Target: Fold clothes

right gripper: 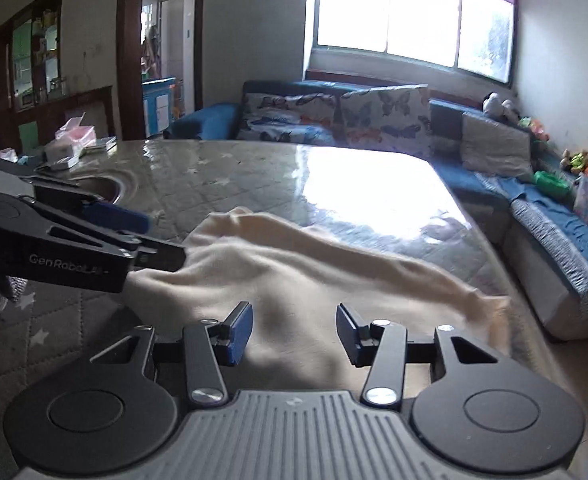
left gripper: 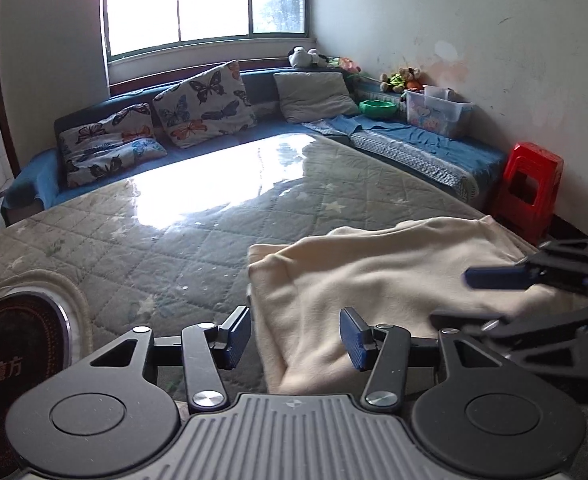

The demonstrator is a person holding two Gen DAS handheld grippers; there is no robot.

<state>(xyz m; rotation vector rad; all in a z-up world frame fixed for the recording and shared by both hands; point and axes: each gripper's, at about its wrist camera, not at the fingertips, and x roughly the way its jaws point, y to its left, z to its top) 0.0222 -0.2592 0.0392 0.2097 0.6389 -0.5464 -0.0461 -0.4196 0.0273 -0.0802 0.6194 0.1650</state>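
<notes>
My left gripper hangs with its blue pads spread apart over the near left edge of the cream garment, gripping nothing; cloth shows in the gap between the pads but neither pad presses on it. My right gripper is likewise spread and empty, poised above the middle of the same garment, its fingers clear of the fabric. Each tool shows in the other's camera: the right one juts in from the right edge of the left wrist view, jaws parted over the cloth, and the left one reaches in from the left edge of the right wrist view beside the garment's left side. The garment lies rumpled and partly doubled over at the near right corner of a table under a quilted, star-printed cover with a glossy sheet that throws back glare from the window. At the table's near left sits a round dark cooktop. Beyond the table, from left to right, a blue sofa carries butterfly cushions, then a grey cushion, a green bowl, a clear plastic bin and soft toys, with a red plastic stool at the far right against the wall.
</notes>
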